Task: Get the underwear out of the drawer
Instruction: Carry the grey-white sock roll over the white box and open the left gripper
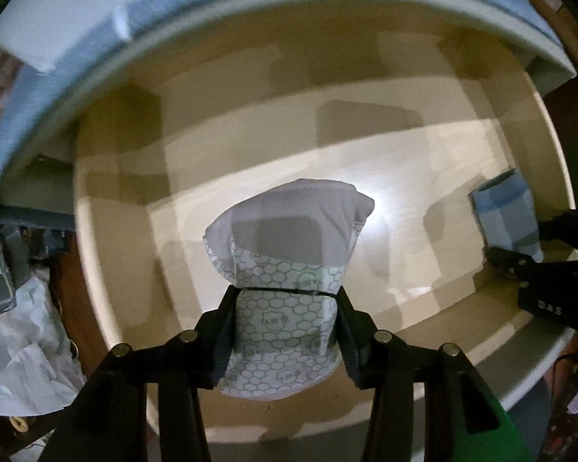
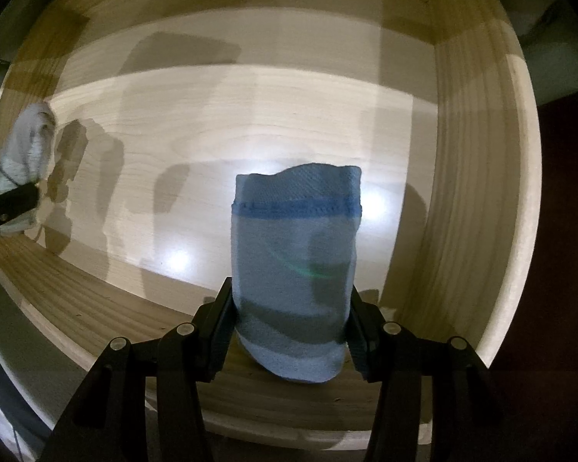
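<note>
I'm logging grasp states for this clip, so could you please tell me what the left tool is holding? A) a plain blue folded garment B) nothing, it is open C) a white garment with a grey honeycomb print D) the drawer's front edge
C: the left tool is shut on the white honeycomb-print underwear above the wooden drawer, while the blue underwear sits in the right tool.

Home bedroom: wooden drawer beneath mattress (folded underwear inside).
</note>
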A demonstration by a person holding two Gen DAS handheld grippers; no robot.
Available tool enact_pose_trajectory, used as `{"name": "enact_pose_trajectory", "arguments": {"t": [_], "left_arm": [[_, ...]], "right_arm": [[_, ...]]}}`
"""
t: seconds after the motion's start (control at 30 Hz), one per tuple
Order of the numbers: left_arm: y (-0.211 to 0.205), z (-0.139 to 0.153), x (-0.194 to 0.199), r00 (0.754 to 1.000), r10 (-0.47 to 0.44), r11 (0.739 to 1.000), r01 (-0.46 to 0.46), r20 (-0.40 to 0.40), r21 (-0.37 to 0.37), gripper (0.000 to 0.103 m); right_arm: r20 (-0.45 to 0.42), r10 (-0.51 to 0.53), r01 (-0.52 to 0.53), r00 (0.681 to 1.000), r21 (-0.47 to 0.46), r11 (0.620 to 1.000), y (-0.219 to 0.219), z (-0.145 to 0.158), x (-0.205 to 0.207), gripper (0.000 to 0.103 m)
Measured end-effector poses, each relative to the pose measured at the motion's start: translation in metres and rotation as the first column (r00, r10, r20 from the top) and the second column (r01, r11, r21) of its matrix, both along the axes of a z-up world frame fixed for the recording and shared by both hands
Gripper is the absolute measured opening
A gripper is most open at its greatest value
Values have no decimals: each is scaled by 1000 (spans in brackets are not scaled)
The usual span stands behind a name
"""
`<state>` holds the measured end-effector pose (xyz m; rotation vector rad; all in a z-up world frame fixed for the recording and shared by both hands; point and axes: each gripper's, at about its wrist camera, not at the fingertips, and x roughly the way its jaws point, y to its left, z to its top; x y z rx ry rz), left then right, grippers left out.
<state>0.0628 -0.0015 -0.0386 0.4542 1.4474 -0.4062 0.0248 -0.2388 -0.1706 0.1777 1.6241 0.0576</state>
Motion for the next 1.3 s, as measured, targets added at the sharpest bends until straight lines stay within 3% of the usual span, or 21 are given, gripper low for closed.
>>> {"name": "enact_pose_trajectory", "arguments": {"t": [0.3, 0.43, 0.63, 0.87, 1.07, 1.3], "left_arm": [[12, 54, -32, 992, -21, 999, 26, 122, -39, 47], [-10, 64, -15, 987, -20, 997, 32, 161, -71, 47], [-17, 107, -7, 970, 0, 991, 32, 242, -127, 47], [-11, 170, 7, 935, 46, 981, 25, 351, -194, 47], [-16, 216, 27, 889, 87, 975, 16, 449, -221, 47], [-32, 236, 72, 865, 124, 974, -12, 486, -226, 47]], "right_arm": [[-2, 4, -4, 1000, -5, 1000, 1, -1, 1, 48], [-1, 3, -3, 1000, -6, 1000, 2, -1, 2, 48], [1, 4, -4, 1000, -11, 1000, 3, -3, 2, 48], [3, 3, -3, 1000, -14, 1000, 5, -3, 0, 48], [4, 5, -5, 1000, -14, 1000, 5, -3, 0, 47], [14, 1, 0, 1000, -20, 1000, 6, -1, -1, 46]]}}
